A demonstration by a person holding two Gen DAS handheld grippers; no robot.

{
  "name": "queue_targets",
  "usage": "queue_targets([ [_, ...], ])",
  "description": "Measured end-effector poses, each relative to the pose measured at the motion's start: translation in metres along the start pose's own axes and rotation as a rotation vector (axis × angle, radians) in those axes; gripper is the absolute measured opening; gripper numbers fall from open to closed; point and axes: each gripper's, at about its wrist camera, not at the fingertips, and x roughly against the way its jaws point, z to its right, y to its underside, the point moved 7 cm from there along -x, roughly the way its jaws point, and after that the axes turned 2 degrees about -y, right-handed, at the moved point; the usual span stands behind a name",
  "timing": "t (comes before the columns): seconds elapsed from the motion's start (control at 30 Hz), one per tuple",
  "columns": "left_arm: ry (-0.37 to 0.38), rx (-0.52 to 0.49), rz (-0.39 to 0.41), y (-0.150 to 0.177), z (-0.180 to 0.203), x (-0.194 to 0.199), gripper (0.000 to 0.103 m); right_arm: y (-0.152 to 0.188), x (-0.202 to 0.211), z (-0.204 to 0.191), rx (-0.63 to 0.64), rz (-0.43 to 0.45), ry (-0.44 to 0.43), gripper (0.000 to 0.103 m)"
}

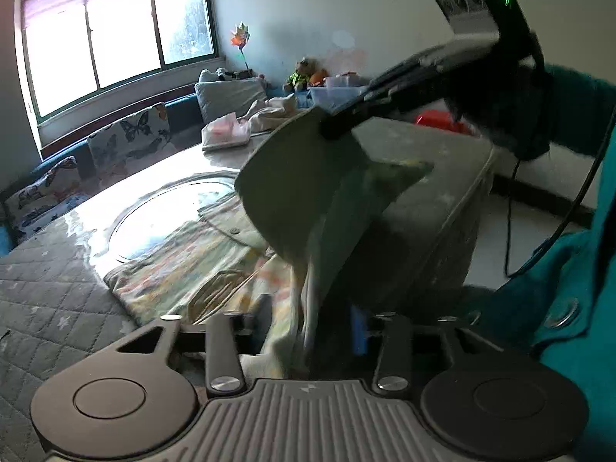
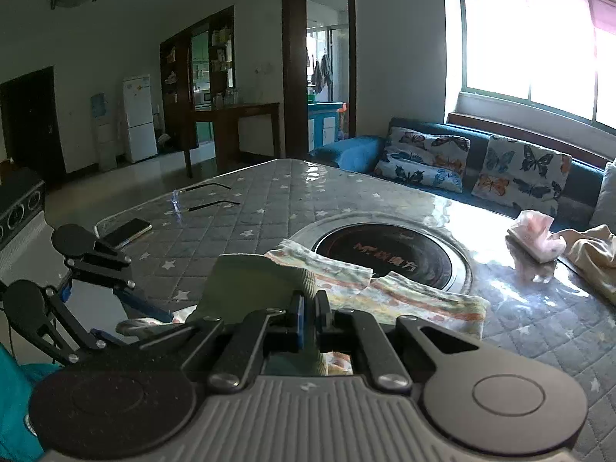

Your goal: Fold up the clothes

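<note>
Quilted star-print table (image 2: 238,208) with a glossy cover fills the scene, a round inset burner (image 2: 389,258) at its middle and a sofa with butterfly cushions (image 2: 423,158) along the far window wall. A pale green garment (image 1: 300,188) is held up above the table's near edge, with a patterned part (image 1: 184,254) of the clothing lying flat beside the burner. The right gripper (image 2: 308,308) is seen pressed together on a ribbed green hem, which is pinched firmly. The left gripper (image 1: 308,331) has its jaws slightly apart with hanging cloth between them; whether the pads press on it cannot be told. Judged risk: if the left side is let go unevenly, the cloth could slump and the fold line be lost, or a corner could be dragged over the slick cover. The raised panel also blocks the left view, so alignment may be misjudged. A phone (image 2: 127,231) and glasses (image 2: 200,200) lie on the far left, well apart; a tissue pack (image 2: 535,238) and beige cloth (image 2: 593,250) sit far right. Open room is left over the centre; the near edge is close.
</note>
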Motion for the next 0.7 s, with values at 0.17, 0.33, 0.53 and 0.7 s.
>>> queue_targets([
  [0.17, -0.013, 0.021, 0.040, -0.007, -0.014, 0.003, 0.009, -0.010, -0.006, 0.009, 0.012, 0.004, 0.011, 0.004],
  [0.33, -0.053, 0.056, 0.078, -0.021, -0.042, 0.001, 0.009, -0.027, -0.022, 0.021, 0.039, 0.005, 0.018, 0.004],
  [0.53, -0.126, 0.091, 0.096, -0.044, -0.090, -0.023, 0.008, -0.059, -0.063, 0.045, 0.089, 0.004, 0.045, 0.004],
  [0.7, -0.190, 0.116, 0.084, -0.059, -0.136, -0.052, 0.008, -0.082, -0.105, 0.072, 0.096, -0.009, 0.073, 0.004],
])
